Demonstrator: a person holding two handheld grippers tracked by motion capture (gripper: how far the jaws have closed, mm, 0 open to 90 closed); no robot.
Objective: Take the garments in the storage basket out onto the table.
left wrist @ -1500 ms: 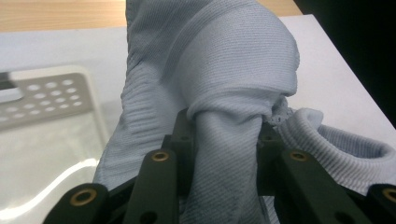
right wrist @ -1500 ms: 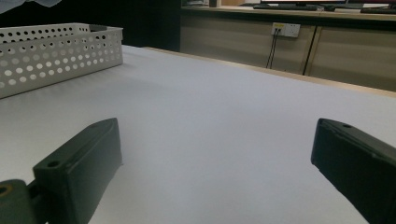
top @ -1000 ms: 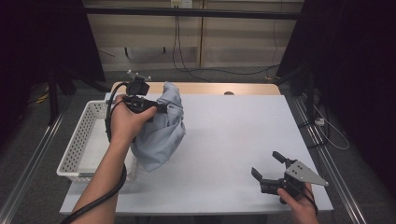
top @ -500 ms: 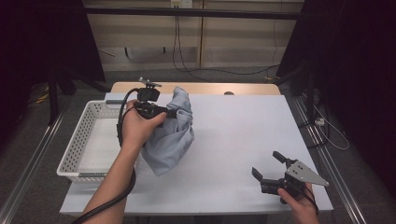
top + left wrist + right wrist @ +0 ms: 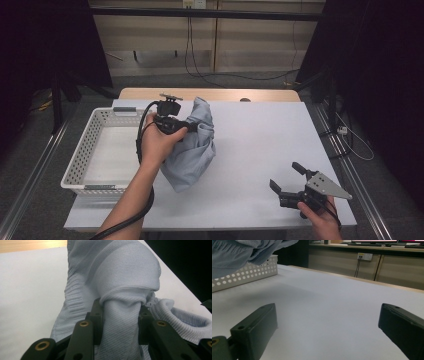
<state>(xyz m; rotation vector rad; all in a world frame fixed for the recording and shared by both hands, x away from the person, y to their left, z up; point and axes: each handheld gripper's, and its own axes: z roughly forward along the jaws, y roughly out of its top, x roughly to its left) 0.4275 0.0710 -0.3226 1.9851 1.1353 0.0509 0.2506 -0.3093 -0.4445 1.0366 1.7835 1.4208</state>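
Left gripper (image 5: 192, 126) is clamped on a bunched fold of the pale blue garment (image 5: 192, 150), which hangs over the table (image 5: 260, 145) just beside the white basket (image 5: 80, 160). It looks soft, light and floppy — likely to sag and slip, so gather a thick ribbed hem. Right gripper (image 5: 291, 184) sits wide open, holding nothing — well apart, near the table's front edge.

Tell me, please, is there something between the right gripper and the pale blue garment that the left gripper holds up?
Nothing visible stands between them. The right gripper rests open at the near right of the white table, and only bare tabletop lies between it and the garment, which hangs clamped in the left gripper beside the white basket.
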